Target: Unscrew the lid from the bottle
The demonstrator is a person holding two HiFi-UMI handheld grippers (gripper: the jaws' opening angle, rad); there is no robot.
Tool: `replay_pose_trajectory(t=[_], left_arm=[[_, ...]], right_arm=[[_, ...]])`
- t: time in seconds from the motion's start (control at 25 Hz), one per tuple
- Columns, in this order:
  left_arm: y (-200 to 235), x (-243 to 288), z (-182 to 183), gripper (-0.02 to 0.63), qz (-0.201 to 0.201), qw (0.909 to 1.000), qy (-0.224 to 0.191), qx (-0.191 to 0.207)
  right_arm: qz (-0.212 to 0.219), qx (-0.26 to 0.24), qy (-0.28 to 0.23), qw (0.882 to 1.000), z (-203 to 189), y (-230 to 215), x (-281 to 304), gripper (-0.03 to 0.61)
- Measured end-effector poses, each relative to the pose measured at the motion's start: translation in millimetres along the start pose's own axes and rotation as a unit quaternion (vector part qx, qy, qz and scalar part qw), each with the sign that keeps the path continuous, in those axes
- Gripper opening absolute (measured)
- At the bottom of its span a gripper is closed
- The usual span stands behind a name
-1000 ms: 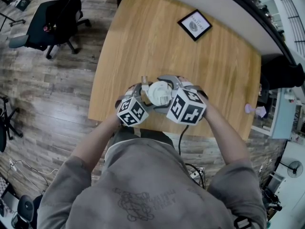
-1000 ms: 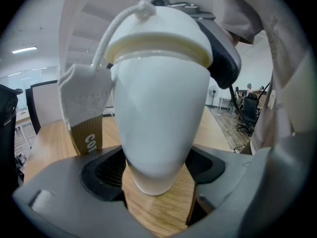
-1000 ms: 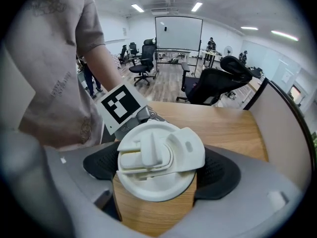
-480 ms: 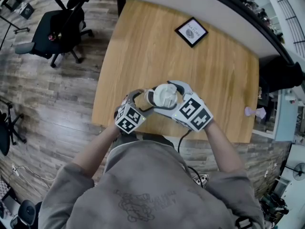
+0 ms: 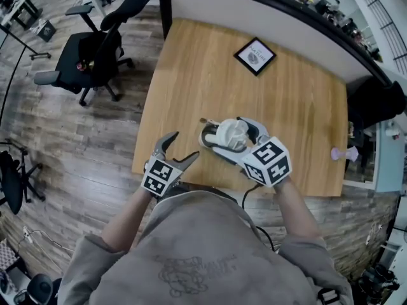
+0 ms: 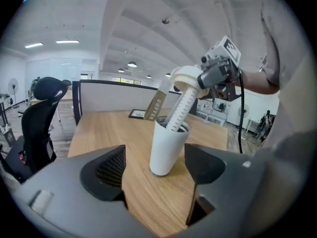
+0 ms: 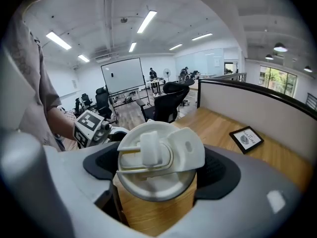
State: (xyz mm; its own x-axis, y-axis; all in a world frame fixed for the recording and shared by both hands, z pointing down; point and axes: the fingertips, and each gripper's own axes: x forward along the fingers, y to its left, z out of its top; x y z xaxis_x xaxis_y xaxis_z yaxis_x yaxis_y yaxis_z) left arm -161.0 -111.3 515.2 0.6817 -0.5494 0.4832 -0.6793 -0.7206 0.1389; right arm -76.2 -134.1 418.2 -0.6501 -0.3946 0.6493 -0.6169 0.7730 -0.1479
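Observation:
A white bottle [image 6: 166, 148] stands upright on the wooden table [image 5: 299, 107], its mouth uncovered. My right gripper [image 5: 232, 135] is shut on the white flip-top lid [image 7: 158, 155] and holds it tilted above the bottle. A long white ribbed tube [image 6: 181, 108] hangs from the lid, its lower end still inside the bottle's mouth. A brown paper tag [image 6: 156, 103] sticks up behind the bottle. My left gripper [image 5: 184, 145] is open and empty, apart from the bottle on its near left side, over the table's front edge.
A framed picture [image 5: 255, 55] lies flat at the table's far side, near a dark partition wall [image 5: 267, 5]. A black office chair [image 5: 95, 49] stands on the floor left of the table. A small purple object [image 5: 340, 152] sits past the table's right edge.
My left gripper has come off the bottle and drawn back to the near left. My right gripper has risen and rolled with the lid, lifting it off the bottle.

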Motion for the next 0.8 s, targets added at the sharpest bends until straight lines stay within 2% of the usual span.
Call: replay_pose_trajectory(t=[0.08,0.16,0.24,0.36,0.48,0.64,0.8], left_arm=[[3.9,-15.6,14.2,0.359,0.012,0.9998,-0.017,-0.005],[8.4,-29.6,31.7,0.308,0.022,0.9991,-0.035,-0.007],[13.7,-42.6,51.4,0.306,0.033,0.9979,-0.055,-0.006],[23.2,-60.6,77.9,0.267,0.057,0.9956,-0.074,0.006],[29.1,-74.2,97.2,0.172,0.082,0.9925,-0.089,0.015],[31.3,-87.4,120.1,0.083,0.115,0.9867,-0.114,0.016],[30.8,-93.1,131.2,0.055,0.126,0.984,-0.124,0.023]], right_arm=[[-0.004,0.019,-0.017,1.0,1.1,-0.7,-8.7,0.466],[-0.003,0.035,-0.032,0.999,2.2,0.3,-17.0,0.466],[-0.003,0.048,-0.045,0.998,3.6,1.0,-24.2,0.466],[-0.007,0.072,-0.071,0.995,9.8,0.5,-34.9,0.466],[-0.012,0.098,-0.1,0.99,15.5,-2.3,-45.6,0.466],[-0.03,0.126,-0.132,0.983,19.3,-9.4,-61.8,0.466],[-0.046,0.143,-0.154,0.977,21.9,-12.7,-72.8,0.466]])
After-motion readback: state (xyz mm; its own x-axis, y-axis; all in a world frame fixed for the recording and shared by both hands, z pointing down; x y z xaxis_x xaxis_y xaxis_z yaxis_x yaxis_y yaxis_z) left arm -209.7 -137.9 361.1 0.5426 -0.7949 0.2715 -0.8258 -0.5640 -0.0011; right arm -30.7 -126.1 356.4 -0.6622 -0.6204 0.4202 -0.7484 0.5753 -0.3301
